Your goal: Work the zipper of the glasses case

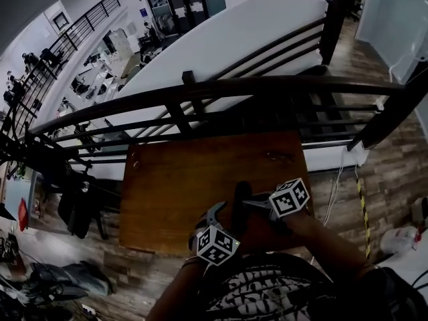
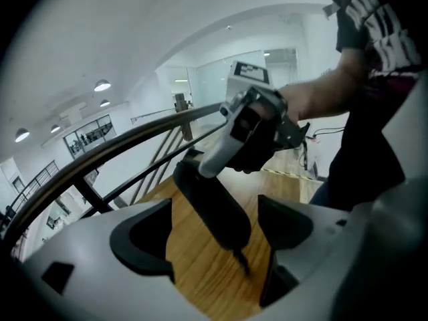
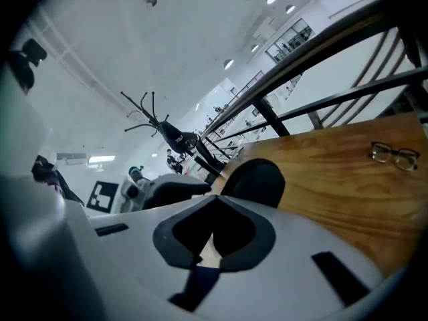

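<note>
Brown wooden table (image 1: pixel 174 179) against a dark railing (image 1: pixel 221 89), wood-plank floor (image 1: pixel 394 159), round ceiling lights (image 2: pixel 101 85).

the wooden table (image 1: pixel 167 186) is bare across its left and middle, open for a gripper to pass; only the glasses (image 1: pixel 277 156) lie near its far right corner. the dark railing (image 1: pixel 221 89) closes off the far edge. the glasses case (image 1: pixel 239 202) hangs between the left gripper's (image 2: pixel 214 246) spread jaws, with a gap on either side
</note>
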Motion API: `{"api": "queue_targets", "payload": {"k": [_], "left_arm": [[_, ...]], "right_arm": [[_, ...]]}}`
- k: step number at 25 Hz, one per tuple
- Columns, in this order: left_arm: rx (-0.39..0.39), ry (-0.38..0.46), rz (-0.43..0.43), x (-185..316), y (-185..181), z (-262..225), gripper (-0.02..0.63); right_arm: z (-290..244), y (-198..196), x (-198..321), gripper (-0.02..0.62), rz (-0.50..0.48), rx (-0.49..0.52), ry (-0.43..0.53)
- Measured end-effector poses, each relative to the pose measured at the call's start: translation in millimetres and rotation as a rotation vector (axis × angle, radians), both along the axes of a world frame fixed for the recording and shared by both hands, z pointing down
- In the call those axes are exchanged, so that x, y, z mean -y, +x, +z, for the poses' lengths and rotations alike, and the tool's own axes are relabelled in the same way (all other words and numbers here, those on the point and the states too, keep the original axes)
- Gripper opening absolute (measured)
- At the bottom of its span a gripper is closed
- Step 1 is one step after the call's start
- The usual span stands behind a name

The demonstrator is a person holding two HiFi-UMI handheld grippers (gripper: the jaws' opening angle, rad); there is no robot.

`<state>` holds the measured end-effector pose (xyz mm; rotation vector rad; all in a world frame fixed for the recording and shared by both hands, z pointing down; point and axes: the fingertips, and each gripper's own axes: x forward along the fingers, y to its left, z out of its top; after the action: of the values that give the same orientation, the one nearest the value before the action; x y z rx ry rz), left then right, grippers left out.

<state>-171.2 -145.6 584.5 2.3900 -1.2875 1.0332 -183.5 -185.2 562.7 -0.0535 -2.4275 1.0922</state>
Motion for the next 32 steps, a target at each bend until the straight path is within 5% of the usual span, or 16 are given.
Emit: {"api": "queue_targets", "payload": {"k": [4, 7, 11, 18, 22, 28, 32], "left_arm": [[-0.008, -0.016, -0.073, 10.7, -7.2, 15.6, 0.41], [0.064, -0.008, -0.083, 19.8, -25.4, 18.2, 0.41], [0.088, 0.021, -0.093, 30.0, -43.4, 18.4, 0.397], [-0.083, -0.107, -0.067, 23.8, -50.2, 29.6, 0.315], [-0.156, -0.15, -0.049, 20.7, -54.1, 33.9, 0.299], [-0.267, -0.15, 0.039, 9.6, -56.4, 32.5, 0.293], [-0.351, -0.115, 0.101, -0.4, -69.3, 20.8, 0.281]], "right_arm": [[-20.8, -18.2, -11.4, 0.0, 0.016, 0.089, -0.118], [-34.8, -27.2, -19.4, 0.0, -0.001, 0.119, -0.164], [-44.0, -38.3, -22.5, 0.0, -0.011, 0.124, -0.137], [-26.0, -41.5, -5.9, 0.0, -0.117, -0.142, 0.39], [-6.9, -36.2, 16.1, 0.0, -0.131, -0.285, 0.538], [25.5, -26.8, 43.0, 0.0, -0.063, -0.375, 0.469], [47.7, -31.4, 35.1, 0.0, -0.034, -0.355, 0.329]]}}
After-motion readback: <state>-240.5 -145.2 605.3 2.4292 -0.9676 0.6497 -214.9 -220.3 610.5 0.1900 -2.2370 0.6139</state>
